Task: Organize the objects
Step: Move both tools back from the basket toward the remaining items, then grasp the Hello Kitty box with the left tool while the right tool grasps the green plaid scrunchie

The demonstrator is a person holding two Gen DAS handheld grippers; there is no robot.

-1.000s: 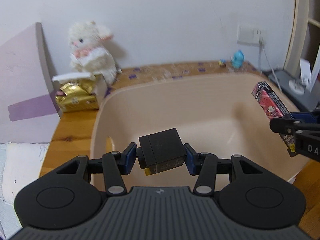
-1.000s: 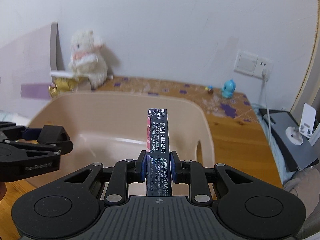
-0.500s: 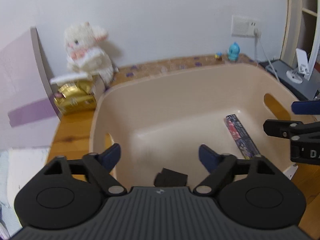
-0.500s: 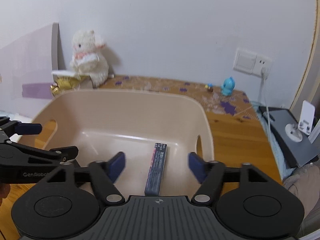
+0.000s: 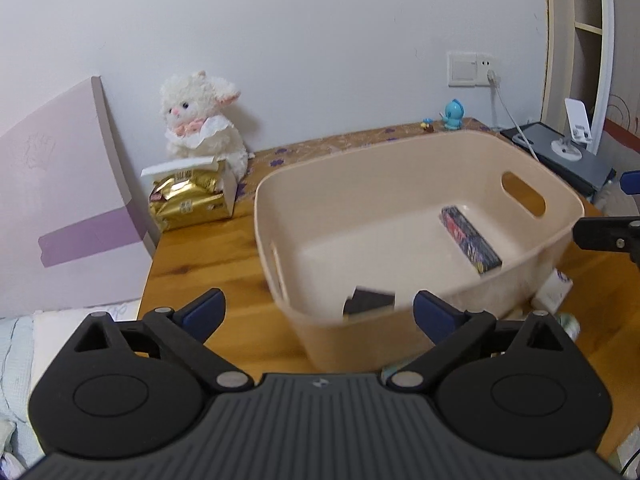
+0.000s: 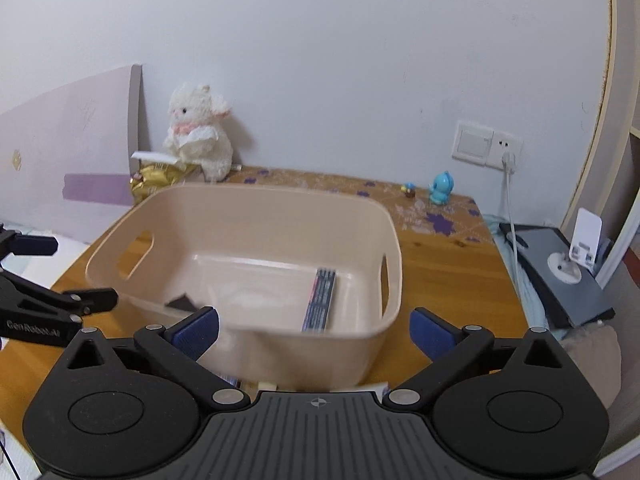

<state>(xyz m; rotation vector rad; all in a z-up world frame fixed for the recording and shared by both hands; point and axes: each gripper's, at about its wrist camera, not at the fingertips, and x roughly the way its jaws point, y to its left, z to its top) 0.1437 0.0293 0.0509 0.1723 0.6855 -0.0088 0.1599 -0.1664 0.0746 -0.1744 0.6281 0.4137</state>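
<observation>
A beige plastic bin (image 5: 400,160) stands on the wooden table; it also shows in the right wrist view (image 6: 280,200). Inside lie a small black box (image 5: 370,300), partly hidden by the near wall, and a long dark flat packet (image 5: 470,240). The right wrist view shows the black box (image 6: 182,302) and the packet (image 6: 322,298) too. My left gripper (image 5: 318,314) is open and empty, in front of the bin's near wall. My right gripper (image 6: 314,330) is open and empty, just short of the bin.
A white plush lamb (image 5: 200,120) and a gold-wrapped box (image 5: 188,198) sit at the back left beside a pink board (image 5: 60,200). A blue figurine (image 5: 454,114), a grey device with a white stand (image 6: 560,268) and small items (image 5: 554,292) by the bin's right side.
Both grippers opened and dropped their loads into the bin: the black box from the left, the packet from the right. Both then drew back and up from the bin.
</observation>
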